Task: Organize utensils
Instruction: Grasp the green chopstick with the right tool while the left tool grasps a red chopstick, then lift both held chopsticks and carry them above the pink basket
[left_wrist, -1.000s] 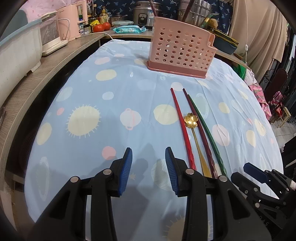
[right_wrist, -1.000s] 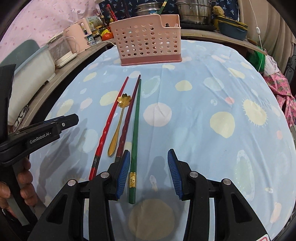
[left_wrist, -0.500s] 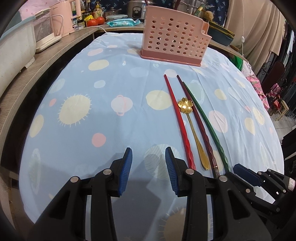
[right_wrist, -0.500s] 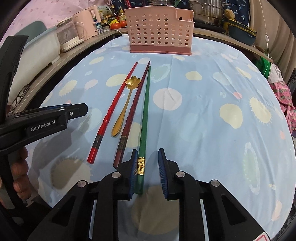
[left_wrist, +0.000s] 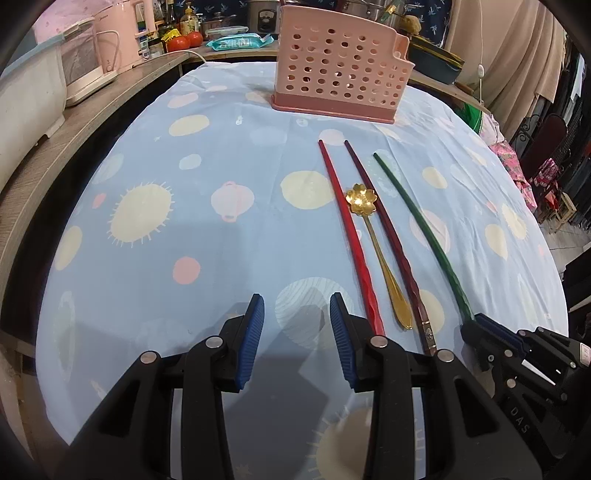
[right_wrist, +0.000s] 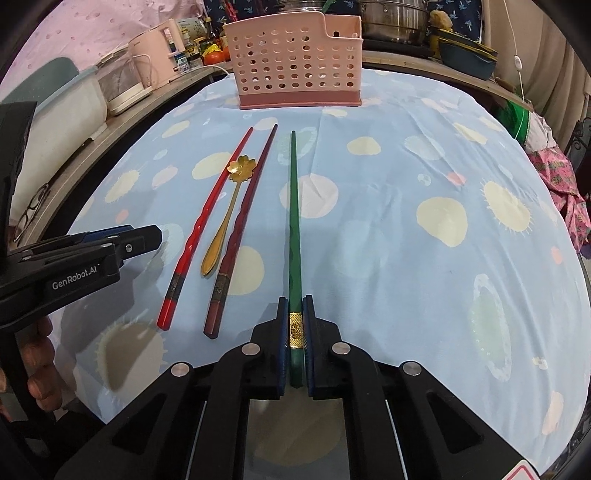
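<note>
A green chopstick (right_wrist: 294, 206) lies on the spotted blue tablecloth, pointing at the pink perforated holder (right_wrist: 295, 62). My right gripper (right_wrist: 295, 308) is shut on its gold-banded near end. To its left lie a dark red chopstick (right_wrist: 242, 229), a gold flower-bowled spoon (right_wrist: 229, 210) and a bright red chopstick (right_wrist: 207, 225). In the left wrist view my left gripper (left_wrist: 295, 310) stands open over bare cloth, just left of the red chopstick (left_wrist: 349, 236). The spoon (left_wrist: 373, 236), the dark red chopstick (left_wrist: 388, 243), the green chopstick (left_wrist: 424, 229), the holder (left_wrist: 340, 66) and the right gripper (left_wrist: 476, 321) also show there.
A wooden counter (left_wrist: 74, 122) runs along the left with a pink kettle (left_wrist: 118, 33) and white appliances. Pots, tomatoes (left_wrist: 184, 38) and bottles stand behind the holder. A person's hand (right_wrist: 35, 362) holds the left gripper (right_wrist: 140, 240). Glasses (right_wrist: 31, 210) lie on the counter.
The right gripper's jaws have shut on the green chopstick's near end, and the chopstick has swung away from the dark red one. The left gripper stayed open and barely moved.
</note>
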